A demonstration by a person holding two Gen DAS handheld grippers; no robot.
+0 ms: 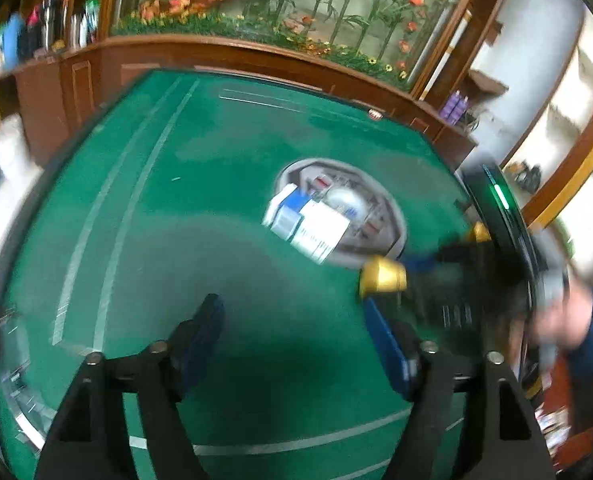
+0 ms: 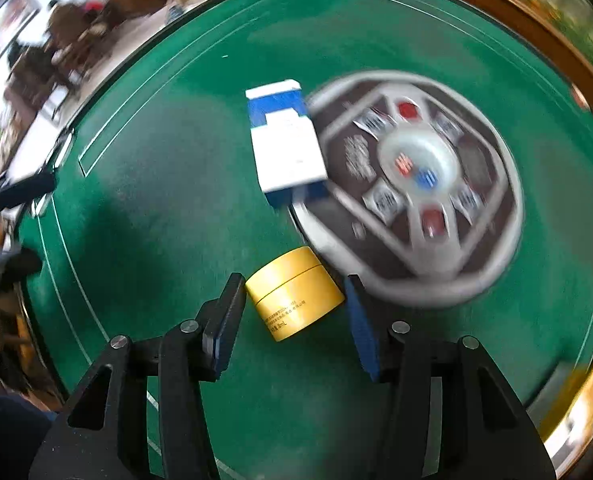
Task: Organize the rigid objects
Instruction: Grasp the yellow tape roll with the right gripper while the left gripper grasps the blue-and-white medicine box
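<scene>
The right gripper (image 2: 294, 318) is bracketing the gold jar (image 2: 294, 294), which is lying tilted on the green table (image 2: 144, 184) just beside the rim of the round central console (image 2: 416, 188). Its jaws are standing partly open: the left pad (image 2: 226, 320) is sitting at the jar's edge and the other pad is standing slightly off, so no grip is evident. The blue-and-white box (image 2: 286, 142) is resting beyond the jar, its far end overlapping the console. The left gripper (image 1: 294, 332) is hovering wide open over bare felt, holding nothing. The step in hand is judged to be the pickup of the jar. A good closure is needing both pads set square on the curved wall, below the lid seam, since an off-centre squeeze on a tilted cylinder is likely to roll it away.
</scene>
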